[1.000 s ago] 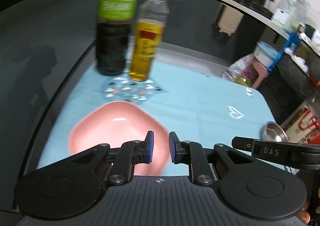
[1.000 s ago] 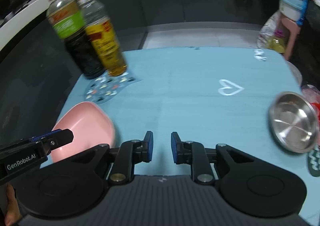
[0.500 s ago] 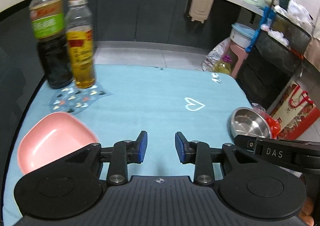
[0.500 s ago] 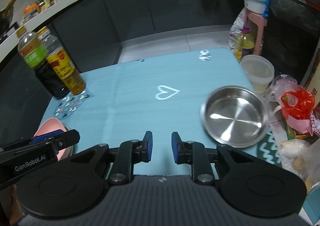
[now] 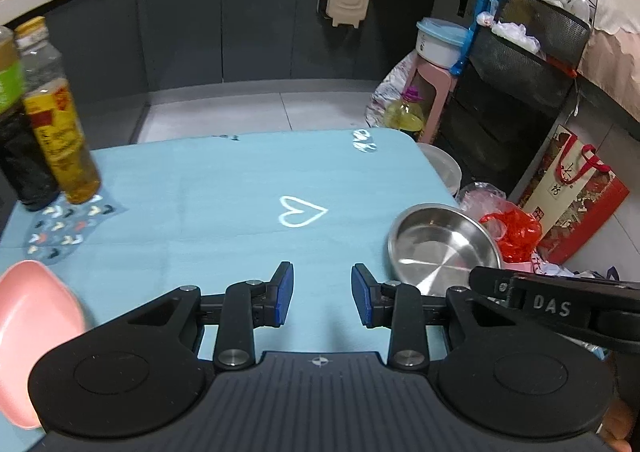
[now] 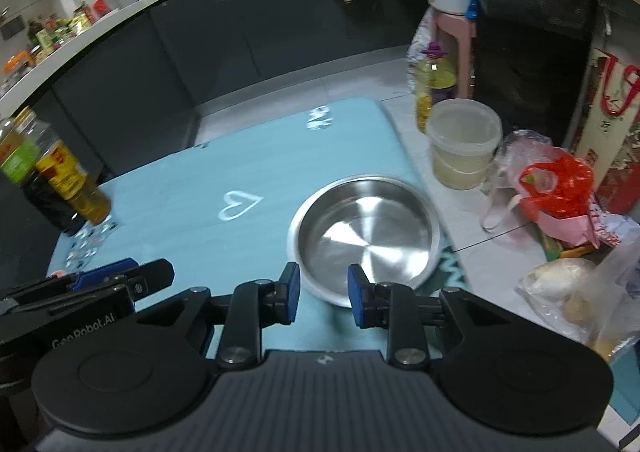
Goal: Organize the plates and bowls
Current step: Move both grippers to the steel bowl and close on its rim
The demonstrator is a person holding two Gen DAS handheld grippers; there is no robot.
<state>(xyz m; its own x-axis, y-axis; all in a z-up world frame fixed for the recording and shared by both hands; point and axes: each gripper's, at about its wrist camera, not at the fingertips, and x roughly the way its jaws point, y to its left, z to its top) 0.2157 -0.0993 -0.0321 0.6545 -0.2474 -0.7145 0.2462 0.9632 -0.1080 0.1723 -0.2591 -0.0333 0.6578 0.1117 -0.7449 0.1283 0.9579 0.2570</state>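
Where blue mat (image 5: 224,188) ends, grey tiled floor (image 5: 256,108), dark cabinets (image 5: 220,20).

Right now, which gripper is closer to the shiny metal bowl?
Right. The right gripper sits at the metal bowl, its near rim between open jaws; the left gripper is beside it, over the mat.

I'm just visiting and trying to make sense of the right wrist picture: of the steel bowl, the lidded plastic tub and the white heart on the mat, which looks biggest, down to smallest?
As they look there:
1. steel bowl, clearly the largest, though it is also nearest the camera.
2. lidded plastic tub.
3. white heart, smallest.
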